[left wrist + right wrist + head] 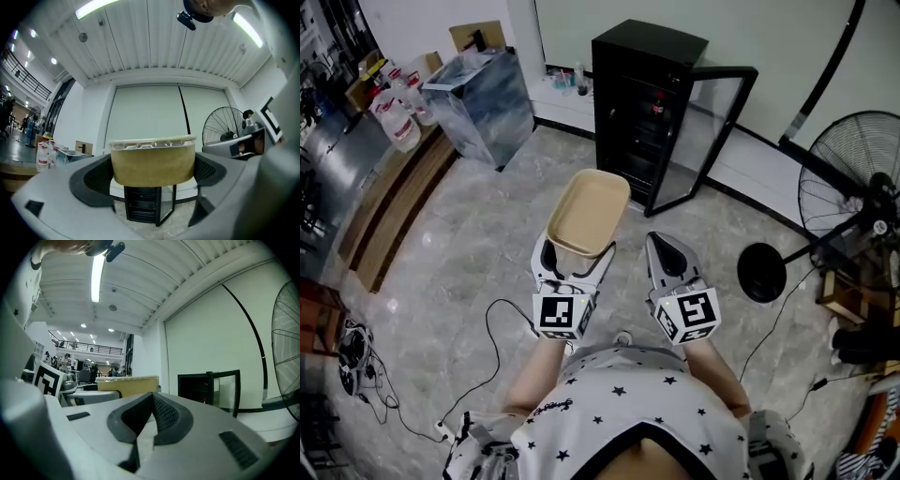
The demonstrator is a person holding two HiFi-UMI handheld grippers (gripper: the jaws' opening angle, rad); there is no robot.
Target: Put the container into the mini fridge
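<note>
A tan, shallow container with a clear lid is held level above the floor; my left gripper is shut on its near end, jaws spread wide, pads on both sides. In the left gripper view the container fills the gap between the jaws. The black mini fridge stands ahead with its glass door swung open to the right; it shows below the container. My right gripper hangs beside the left one, shut and empty, its pads meeting, with the fridge beyond.
A standing fan and its round base are to the right of the fridge. A grey-blue box, water bottles and a low wooden platform lie to the left. Cables trail on the tiled floor.
</note>
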